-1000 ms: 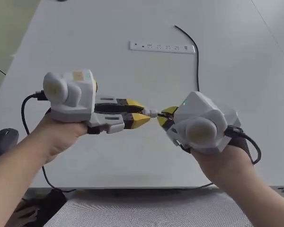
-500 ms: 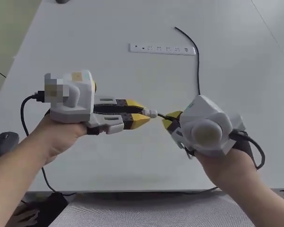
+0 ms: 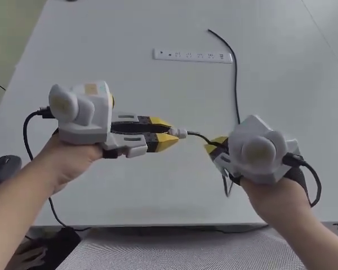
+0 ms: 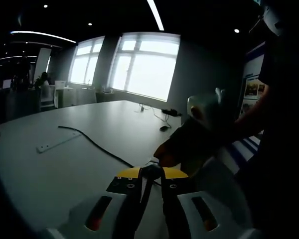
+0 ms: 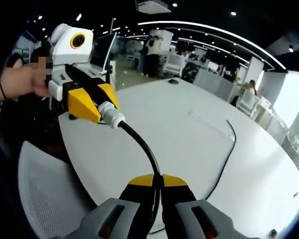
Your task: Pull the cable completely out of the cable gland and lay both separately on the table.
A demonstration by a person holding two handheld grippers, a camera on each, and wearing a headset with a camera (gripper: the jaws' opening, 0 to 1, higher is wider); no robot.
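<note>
While the small white plastic cable gland (image 5: 111, 115) sits pinched in the closed yellow-tipped jaws of the left gripper (image 3: 172, 135), the thin black round cable (image 5: 142, 144) runs out of its free end, so the two are not yet separated. The cable spans the gap in a shallow sag and enters the right gripper (image 3: 217, 147), whose jaws are clamped on it; the right gripper view shows it dropping into the narrow slot between the yellow tips. Both parts hang in the air over the near part of the long white table (image 3: 158, 84), nothing laid down. Grippers are apart, tips facing, the right one slightly lower in the head view. Farther back lies a flat white power strip (image 3: 193, 56). A black cord (image 3: 235, 79) passes its right end and runs toward the right gripper; cannot tell whether it is the same cable.
</note>
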